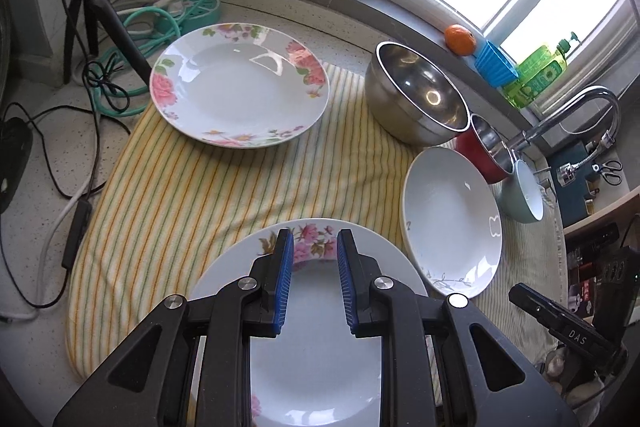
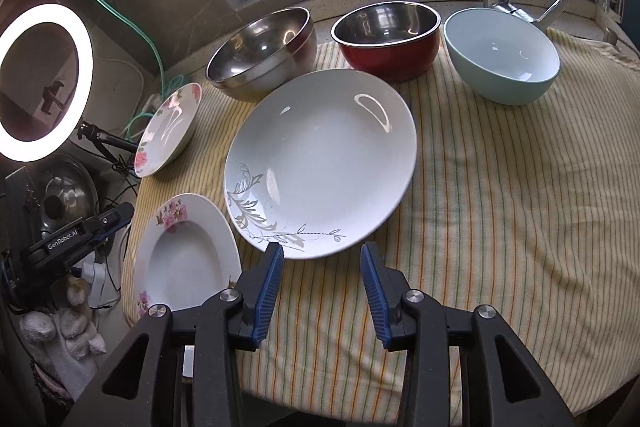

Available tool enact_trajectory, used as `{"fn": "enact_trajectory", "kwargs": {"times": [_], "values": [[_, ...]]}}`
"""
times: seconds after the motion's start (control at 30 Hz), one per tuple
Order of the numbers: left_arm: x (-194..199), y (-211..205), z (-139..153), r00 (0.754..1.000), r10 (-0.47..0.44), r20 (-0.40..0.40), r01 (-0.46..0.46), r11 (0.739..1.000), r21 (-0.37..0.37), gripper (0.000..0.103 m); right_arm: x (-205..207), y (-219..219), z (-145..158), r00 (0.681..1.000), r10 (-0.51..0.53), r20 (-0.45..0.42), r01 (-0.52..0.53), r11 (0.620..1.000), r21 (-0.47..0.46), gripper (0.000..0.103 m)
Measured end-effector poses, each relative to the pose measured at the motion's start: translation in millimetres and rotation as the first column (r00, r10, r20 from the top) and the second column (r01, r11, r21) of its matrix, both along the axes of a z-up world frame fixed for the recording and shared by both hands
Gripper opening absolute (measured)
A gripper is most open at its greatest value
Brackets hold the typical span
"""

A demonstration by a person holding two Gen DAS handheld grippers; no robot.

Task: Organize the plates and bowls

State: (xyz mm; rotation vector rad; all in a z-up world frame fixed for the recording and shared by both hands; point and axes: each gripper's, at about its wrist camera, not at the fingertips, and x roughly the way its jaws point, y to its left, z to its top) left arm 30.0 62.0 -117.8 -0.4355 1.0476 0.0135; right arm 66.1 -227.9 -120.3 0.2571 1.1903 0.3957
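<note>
The left gripper (image 1: 312, 251) hangs over a flowered plate (image 1: 316, 367), its blue fingers (image 1: 285, 267) a little apart with nothing squeezed between them. The right gripper (image 2: 322, 259) has its fingers wide apart over the striped towel (image 2: 500, 207), just beside a big white plate (image 2: 324, 159). Behind stand a steel bowl (image 2: 260, 55), a red bowl (image 2: 388, 39) and a pale blue bowl (image 2: 502, 55).
</note>
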Motion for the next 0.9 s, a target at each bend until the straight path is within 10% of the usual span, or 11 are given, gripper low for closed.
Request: {"fn": "enact_trajectory", "kwargs": {"times": [0.9], "values": [[73.2,-75.7,-24.2,0.991,-0.101,-0.085,0.105,0.994,0.039,0.020,60.9,-35.3,-26.0,1.000,-0.012,-0.013,0.012,1.000,0.003,0.027]]}}
